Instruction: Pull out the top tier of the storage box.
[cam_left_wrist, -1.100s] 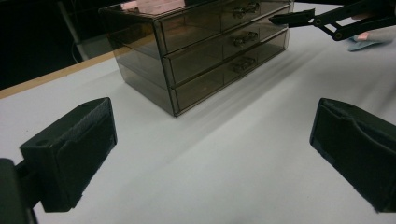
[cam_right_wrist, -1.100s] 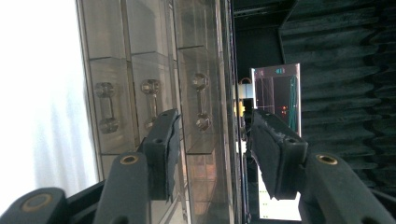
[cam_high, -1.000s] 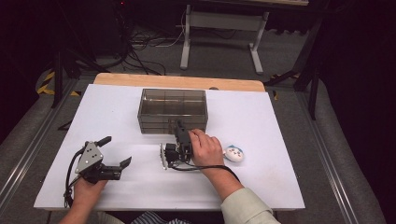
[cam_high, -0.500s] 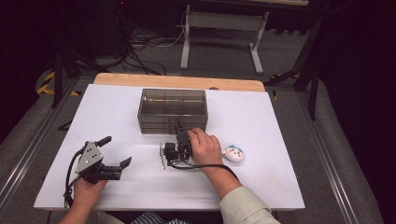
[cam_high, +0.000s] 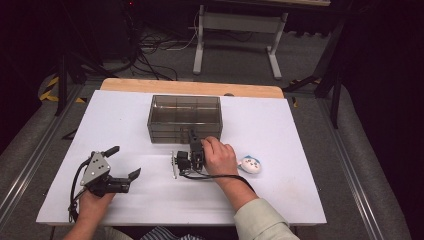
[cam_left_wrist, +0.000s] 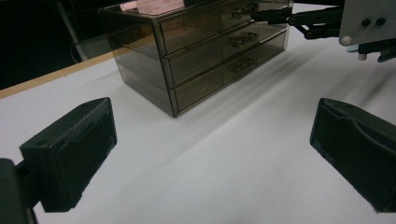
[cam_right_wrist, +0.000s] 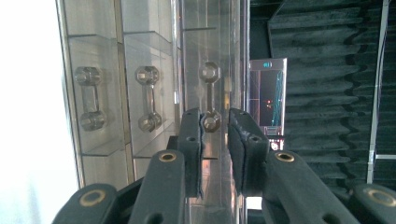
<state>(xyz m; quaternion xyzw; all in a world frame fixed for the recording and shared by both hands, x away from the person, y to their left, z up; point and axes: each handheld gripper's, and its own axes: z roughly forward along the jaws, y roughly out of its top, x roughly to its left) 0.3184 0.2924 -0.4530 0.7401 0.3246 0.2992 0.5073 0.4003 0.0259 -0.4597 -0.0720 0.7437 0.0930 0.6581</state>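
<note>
White sheeting covers the table (cam_high: 125, 120), its far edge bare wood. One smoky clear-plastic drawer chest (cam_high: 184, 118) stands at the back centre, with three drawers, each bearing a dumbbell-shaped clear handle. The right gripper (cam_right_wrist: 215, 128), turned sideways, has its jaws narrowed around the top drawer's handle (cam_right_wrist: 210, 95), a sliver of gap showing. The left gripper (cam_left_wrist: 210, 140) rests spread wide on the table's near left. One small white-and-blue rounded toy (cam_high: 249, 164) lies beside the right hand (cam_high: 218, 156). No writing is readable.

Across the last second very little differs. The right gripper (cam_high: 192, 136) sits a shade closer to the front of the drawer box (cam_high: 184, 117) than before, its jaws now flanking one end of the top drawer's handle (cam_right_wrist: 209, 97).
</note>
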